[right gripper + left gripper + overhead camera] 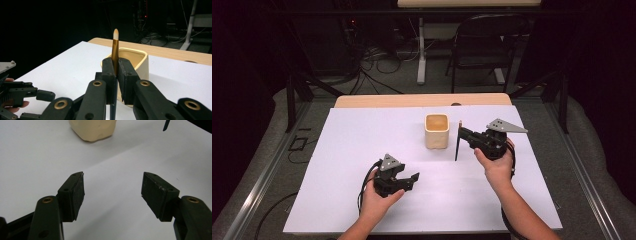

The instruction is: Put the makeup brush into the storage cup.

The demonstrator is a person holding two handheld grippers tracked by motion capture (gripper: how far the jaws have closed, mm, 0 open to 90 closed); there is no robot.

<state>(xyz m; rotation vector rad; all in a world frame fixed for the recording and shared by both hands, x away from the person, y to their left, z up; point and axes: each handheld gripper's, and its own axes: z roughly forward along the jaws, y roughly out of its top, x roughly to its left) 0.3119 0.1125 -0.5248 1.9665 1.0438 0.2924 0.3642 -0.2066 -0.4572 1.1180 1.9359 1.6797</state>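
The high view looks forward and down from the near side, taking in the whole counter (pixel 362 150) from well above. The left gripper view sits low and close over the counter, facing the far cup (pixel 92 128) between its tool's open jaws. The right gripper view looks level along its tool (pixel 117 82), close to the cup, toward the far left. All three share the cup.
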